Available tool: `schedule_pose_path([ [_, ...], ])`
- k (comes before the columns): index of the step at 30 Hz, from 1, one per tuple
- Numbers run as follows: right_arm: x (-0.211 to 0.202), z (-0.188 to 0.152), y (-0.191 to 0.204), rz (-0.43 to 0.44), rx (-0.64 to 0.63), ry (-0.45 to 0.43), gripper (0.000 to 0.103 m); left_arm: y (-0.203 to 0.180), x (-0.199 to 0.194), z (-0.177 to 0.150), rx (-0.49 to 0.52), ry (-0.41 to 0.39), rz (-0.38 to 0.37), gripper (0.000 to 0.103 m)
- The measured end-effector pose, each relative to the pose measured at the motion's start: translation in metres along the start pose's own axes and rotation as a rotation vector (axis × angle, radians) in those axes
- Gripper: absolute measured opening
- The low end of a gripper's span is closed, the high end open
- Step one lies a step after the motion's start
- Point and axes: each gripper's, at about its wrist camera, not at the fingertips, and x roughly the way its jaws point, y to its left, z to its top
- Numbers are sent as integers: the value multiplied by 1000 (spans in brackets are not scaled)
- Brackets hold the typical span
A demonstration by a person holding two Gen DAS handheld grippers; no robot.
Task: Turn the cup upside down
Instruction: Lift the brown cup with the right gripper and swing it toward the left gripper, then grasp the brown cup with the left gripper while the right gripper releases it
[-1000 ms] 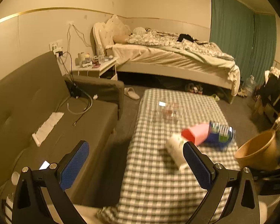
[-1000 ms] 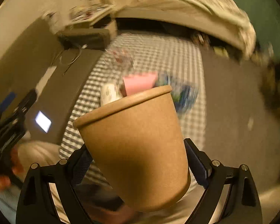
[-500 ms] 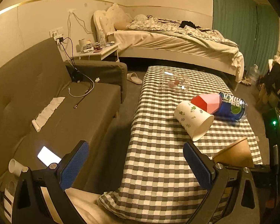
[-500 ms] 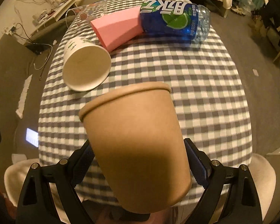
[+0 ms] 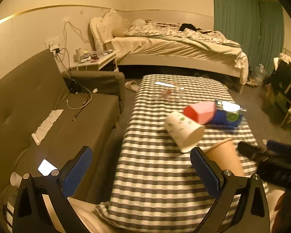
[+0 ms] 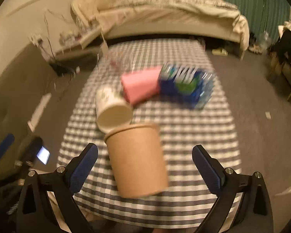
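Right wrist view is motion-blurred throughout; print on the blue bottle (image 6: 186,83) is unreadable and the clear glass item (image 6: 118,60) at the table's far end is only a smear. The brown paper cup (image 6: 137,159) sits between the fingers of the right gripper (image 6: 144,167), which are spread wide with a visible gap on each side of the cup; neither pad touches it. Whether the cup rests on the checkered tablecloth (image 6: 194,128) or is tilted in the air cannot be told from the blur. In the left wrist view the same cup (image 5: 225,159) is partly hidden behind the right finger of the left gripper (image 5: 141,170), only its rim and upper wall showing, near the table's near right edge. The left gripper is also spread wide, holding nothing, over the gap between sofa (image 5: 48,116) and table. That view shows sharply the white printed cup (image 5: 182,130) lying on its side, mouth toward the camera, just beside the brown cup, with the pink carton (image 5: 200,111) touching it and the bottle behind. The right gripper's dark body appears there only as a cut-off blur at the right edge.
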Motion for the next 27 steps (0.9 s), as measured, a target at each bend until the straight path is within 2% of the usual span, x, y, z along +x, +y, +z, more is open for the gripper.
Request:
schedule_pose_path([
  [4, -33, -7, -32, -39, 24, -79, 99, -28, -11, -4, 9, -5, -38, 103],
  [7, -50, -22, -65, -89, 54, -127, 99, -50, -10, -14, -17, 24, -84, 103],
  [11, -55, -48, -111, -128, 139, -142, 99, -83, -3, -26, -27, 63, -140, 103],
  [14, -49, -67, -143, -121, 230, -133, 99, -108, 5, -36, -12, 71, -175, 103],
  [18, -37, -83, -174, -106, 300, -108, 99, -129, 25, -46, -16, 115, -181, 103],
  [21, -30, -87, -186, -89, 338, -95, 99, -138, 43, -52, -20, 154, -173, 103],
  [27, -16, -85, -202, -30, 392, -77, 99, -145, 61, -63, -5, 167, -158, 102],
])
